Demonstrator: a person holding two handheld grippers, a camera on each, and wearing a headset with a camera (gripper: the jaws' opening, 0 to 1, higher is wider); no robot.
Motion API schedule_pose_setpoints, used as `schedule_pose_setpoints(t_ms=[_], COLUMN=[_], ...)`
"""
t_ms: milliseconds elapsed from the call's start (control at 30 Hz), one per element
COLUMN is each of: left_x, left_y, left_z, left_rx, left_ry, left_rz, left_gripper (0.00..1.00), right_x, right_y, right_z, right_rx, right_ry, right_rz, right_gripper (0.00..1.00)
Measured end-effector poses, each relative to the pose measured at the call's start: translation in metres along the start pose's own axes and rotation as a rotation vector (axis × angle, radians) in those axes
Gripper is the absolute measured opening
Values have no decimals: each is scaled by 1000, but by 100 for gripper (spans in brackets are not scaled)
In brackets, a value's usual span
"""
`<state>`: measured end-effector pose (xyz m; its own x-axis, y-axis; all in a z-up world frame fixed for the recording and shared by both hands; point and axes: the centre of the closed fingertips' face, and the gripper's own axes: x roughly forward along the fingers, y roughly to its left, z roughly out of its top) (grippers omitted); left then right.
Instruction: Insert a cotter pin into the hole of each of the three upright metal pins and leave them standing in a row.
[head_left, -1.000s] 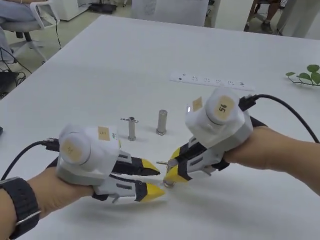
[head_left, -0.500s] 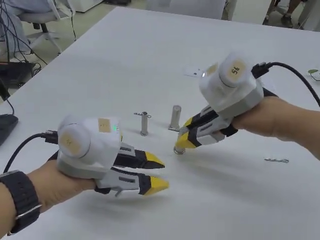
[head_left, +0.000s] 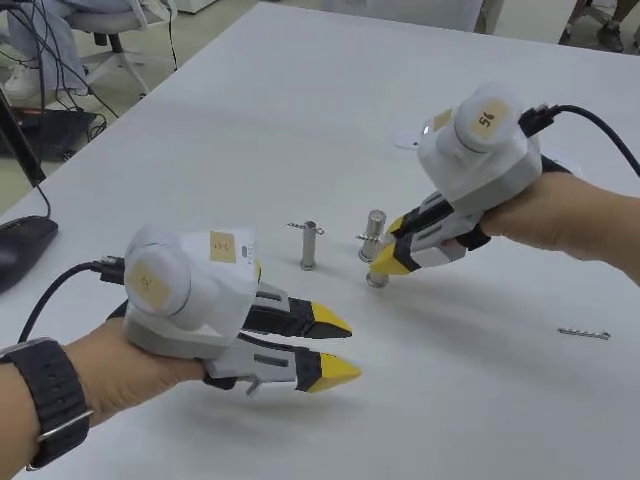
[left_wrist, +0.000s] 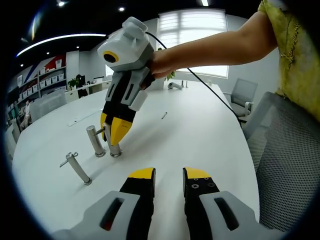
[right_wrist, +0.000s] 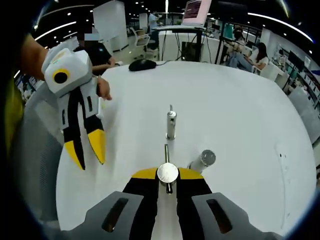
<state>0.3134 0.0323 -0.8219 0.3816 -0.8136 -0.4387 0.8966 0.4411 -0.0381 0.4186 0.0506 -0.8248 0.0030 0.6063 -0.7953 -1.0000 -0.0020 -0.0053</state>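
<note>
Three metal pins stand near mid-table. The left pin (head_left: 308, 246) has a cotter pin through its top. The middle pin (head_left: 374, 233) is bare and upright. My right gripper (head_left: 386, 264) is shut on the third pin (head_left: 377, 279), whose base rests on the table just in front of the middle one. In the right gripper view this held pin (right_wrist: 167, 172) has a cotter pin crossing its head. My left gripper (head_left: 338, 346) hovers low and open with nothing between its fingers, a short way in front of the pins. In its own view the left gripper (left_wrist: 168, 175) points at the right gripper (left_wrist: 115, 131).
A loose cotter pin (head_left: 585, 334) lies on the white table (head_left: 250, 120) to the right. A black mouse (head_left: 22, 243) sits at the table's left edge. Chairs and cables are beyond the left side.
My right gripper has carried its pin away from the left gripper and back toward the standing pins, and now holds it down beside the middle pin. The left gripper has barely moved.
</note>
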Motion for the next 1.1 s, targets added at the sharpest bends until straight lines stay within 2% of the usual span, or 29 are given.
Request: schedule_pose_setpoints(t_ms=[400, 1100], left_x=[1, 4], left_y=[0, -1], left_z=[2, 5], left_rx=[-10, -13], left_ry=[-13, -15], left_rz=[3, 0], left_gripper=[19, 18], right_x=[7, 9], right_y=[-8, -7], right_z=[-3, -5], right_rx=[3, 17], right_ry=[6, 6], right_rz=[15, 30], right_gripper=[12, 14])
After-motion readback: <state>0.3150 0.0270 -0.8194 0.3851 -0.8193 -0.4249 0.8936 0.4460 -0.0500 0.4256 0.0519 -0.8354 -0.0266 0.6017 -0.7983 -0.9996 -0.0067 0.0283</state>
